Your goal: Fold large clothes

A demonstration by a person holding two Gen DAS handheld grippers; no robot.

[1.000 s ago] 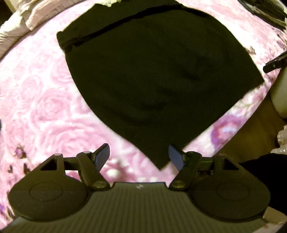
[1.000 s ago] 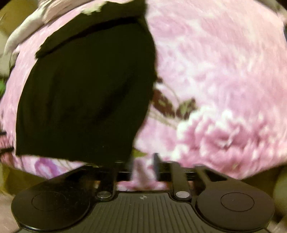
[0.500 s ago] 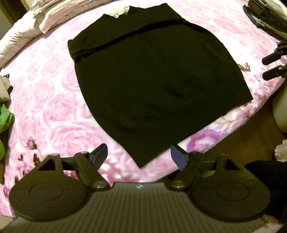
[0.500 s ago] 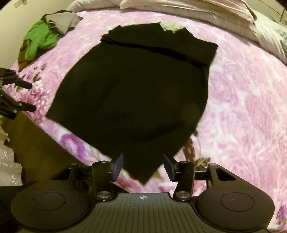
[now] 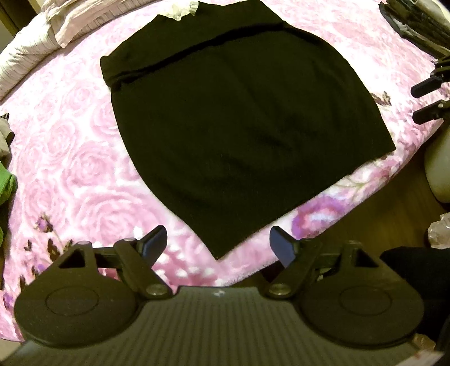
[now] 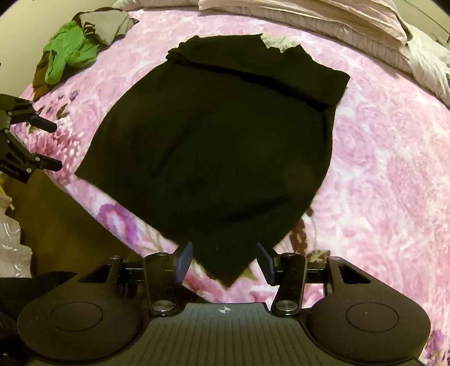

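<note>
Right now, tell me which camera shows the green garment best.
The right wrist view: the green garment lies crumpled in full view at the far left of the pink floral bedspread, beside a grey garment. The left wrist view catches only a green sliver at its left edge.

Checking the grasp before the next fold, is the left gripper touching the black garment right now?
Apart. In the left wrist view the left gripper has its jaws wide open, and pink blanket shows between each one and the near corner of the black garment.

- Bed [image 6: 393, 174] spread with a pink rose-patterned blanket [image 5: 70, 169].
- Pale pillows [image 6: 323, 19] along the far edge.
- Brown wooden floor [image 5: 393, 219] beside it; warm, dim light.
</note>
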